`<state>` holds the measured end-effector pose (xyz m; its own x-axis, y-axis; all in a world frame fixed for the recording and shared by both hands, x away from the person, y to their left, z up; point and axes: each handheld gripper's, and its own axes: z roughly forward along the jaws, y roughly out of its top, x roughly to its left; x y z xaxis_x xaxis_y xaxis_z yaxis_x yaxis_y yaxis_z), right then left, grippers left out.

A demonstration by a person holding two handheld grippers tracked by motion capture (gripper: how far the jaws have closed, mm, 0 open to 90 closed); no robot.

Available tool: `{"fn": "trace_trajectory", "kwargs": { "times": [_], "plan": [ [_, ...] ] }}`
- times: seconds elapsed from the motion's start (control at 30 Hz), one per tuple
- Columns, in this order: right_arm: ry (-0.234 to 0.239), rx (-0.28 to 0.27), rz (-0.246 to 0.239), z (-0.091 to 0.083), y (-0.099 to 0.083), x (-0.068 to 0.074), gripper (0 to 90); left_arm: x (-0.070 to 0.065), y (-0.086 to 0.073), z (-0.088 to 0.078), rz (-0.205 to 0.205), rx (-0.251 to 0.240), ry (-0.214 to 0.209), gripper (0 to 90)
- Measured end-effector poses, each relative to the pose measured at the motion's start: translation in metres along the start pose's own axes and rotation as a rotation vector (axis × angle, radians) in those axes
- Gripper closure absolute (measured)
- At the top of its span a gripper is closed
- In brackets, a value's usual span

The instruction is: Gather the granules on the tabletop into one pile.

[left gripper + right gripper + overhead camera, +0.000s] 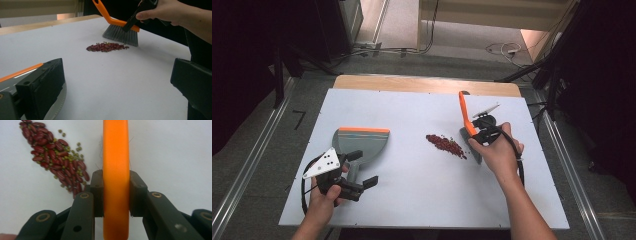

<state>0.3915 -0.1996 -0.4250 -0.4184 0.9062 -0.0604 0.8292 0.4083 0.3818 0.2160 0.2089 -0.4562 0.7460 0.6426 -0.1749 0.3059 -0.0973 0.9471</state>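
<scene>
A small pile of red beans (446,145) mixed with tiny green ones (55,155) lies on the white board (422,195). Just right of the pile stands a hand brush (468,120) with an orange handle and grey bristles (121,35) resting on the board. My right gripper (479,131) is shut on the brush's orange handle (116,157), one pad on each side. A grey dustpan (362,144) with an orange lip lies flat at the left. My left gripper (363,168) hovers at the pan's near end, jaws wide open (117,65), with bare board between them.
The board covers a wooden table whose far edge (427,82) shows beyond it. Metal rails (247,165) run along the floor on both sides, and cables (502,50) lie on the floor behind the table. Bare board stretches between the dustpan and the beans.
</scene>
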Motion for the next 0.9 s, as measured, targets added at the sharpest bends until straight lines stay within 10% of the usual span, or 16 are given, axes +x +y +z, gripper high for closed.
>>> {"fn": "trace_trajectory", "kwargs": {
  "times": [0.9],
  "plan": [
    [0.088, -0.023, -0.183, 0.002, 0.025, 0.037, 68.5, -0.001, 0.0, -0.001, 0.0, -0.004, -0.004, 0.0]
  ]
}}
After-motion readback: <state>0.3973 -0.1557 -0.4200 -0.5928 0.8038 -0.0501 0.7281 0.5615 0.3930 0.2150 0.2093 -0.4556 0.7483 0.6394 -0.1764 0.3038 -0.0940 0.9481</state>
